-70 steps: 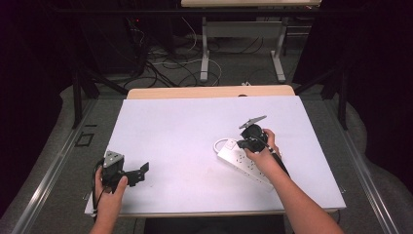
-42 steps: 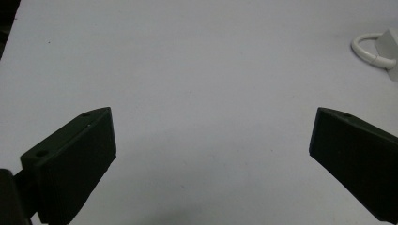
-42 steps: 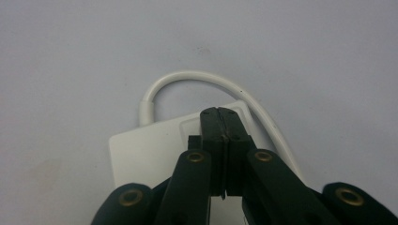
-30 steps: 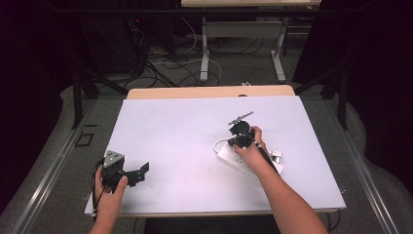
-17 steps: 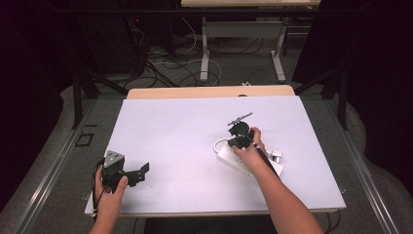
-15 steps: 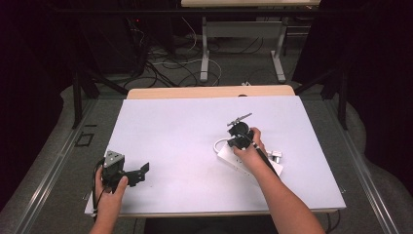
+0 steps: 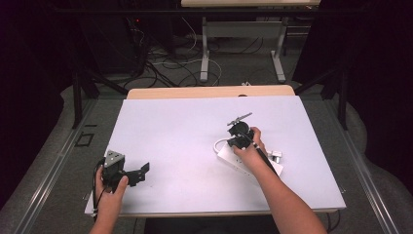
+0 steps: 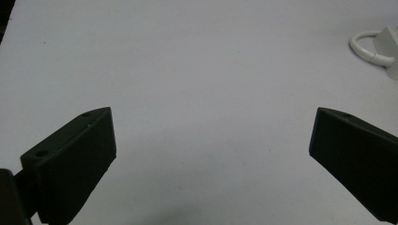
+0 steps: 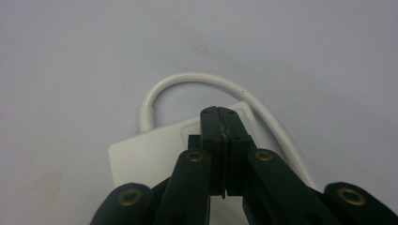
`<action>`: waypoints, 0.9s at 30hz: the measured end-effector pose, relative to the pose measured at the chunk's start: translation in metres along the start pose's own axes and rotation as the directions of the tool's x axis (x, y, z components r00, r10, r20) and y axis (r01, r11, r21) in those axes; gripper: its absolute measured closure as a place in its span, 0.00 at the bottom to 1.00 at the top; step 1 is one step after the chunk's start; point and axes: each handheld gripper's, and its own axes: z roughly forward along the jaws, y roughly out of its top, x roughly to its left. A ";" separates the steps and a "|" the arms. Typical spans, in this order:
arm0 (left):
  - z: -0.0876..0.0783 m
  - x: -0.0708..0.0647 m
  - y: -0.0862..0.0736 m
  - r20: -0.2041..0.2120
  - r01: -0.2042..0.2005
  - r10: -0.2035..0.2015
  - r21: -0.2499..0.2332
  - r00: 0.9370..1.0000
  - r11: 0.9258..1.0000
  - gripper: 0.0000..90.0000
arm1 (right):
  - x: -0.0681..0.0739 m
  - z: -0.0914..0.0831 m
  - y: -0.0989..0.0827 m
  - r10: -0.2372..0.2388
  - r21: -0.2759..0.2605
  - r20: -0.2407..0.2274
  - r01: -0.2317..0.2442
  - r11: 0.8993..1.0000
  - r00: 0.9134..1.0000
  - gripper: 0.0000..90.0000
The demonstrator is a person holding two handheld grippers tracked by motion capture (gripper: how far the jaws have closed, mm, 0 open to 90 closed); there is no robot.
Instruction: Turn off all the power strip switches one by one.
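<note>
High view first: my right tool [image 7: 239, 138] sits over the near-left end of a white power strip [image 7: 246, 163] that lies slantwise on the right half of the white worktop [image 7: 195, 131], and my right hand [image 7: 249, 151] is wrapped around the tool's body, forearm running back toward the near edge. A short white cable [image 7: 217, 144] loops out of the strip's end just left of the tool. Beside the strip's far-right end lies a small grey plug-like piece [image 7: 276, 156], too small for me to make out properly. In the right gripper view my right tool [image 9: 220, 112] has its jaws pressed flat together with nothing between them — the closed tip is down at the end face of the power strip [image 9: 141, 154], right where the cable [image 9: 197, 77] arches away, though whether the tip actually presses on the plastic I cannot tell. My left tool [image 7: 131, 173] rests near the front-left corner of the worktop, well apart from the strip, gripped in my left hand [image 7: 111, 187]. In the left gripper view my left tool [image 8: 211, 154] stands wide open over bare worktop [image 8: 197, 70] — holding nothing — with the cable loop [image 8: 371, 47] and a corner of the strip far off at the upper right.
</note>
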 end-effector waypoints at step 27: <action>0.000 0.001 0.000 0.001 0.002 -0.002 0.000 1.000 1.000 0.01 | -0.007 -0.011 -0.004 -0.008 0.058 0.024 0.007 0.998 1.000 1.00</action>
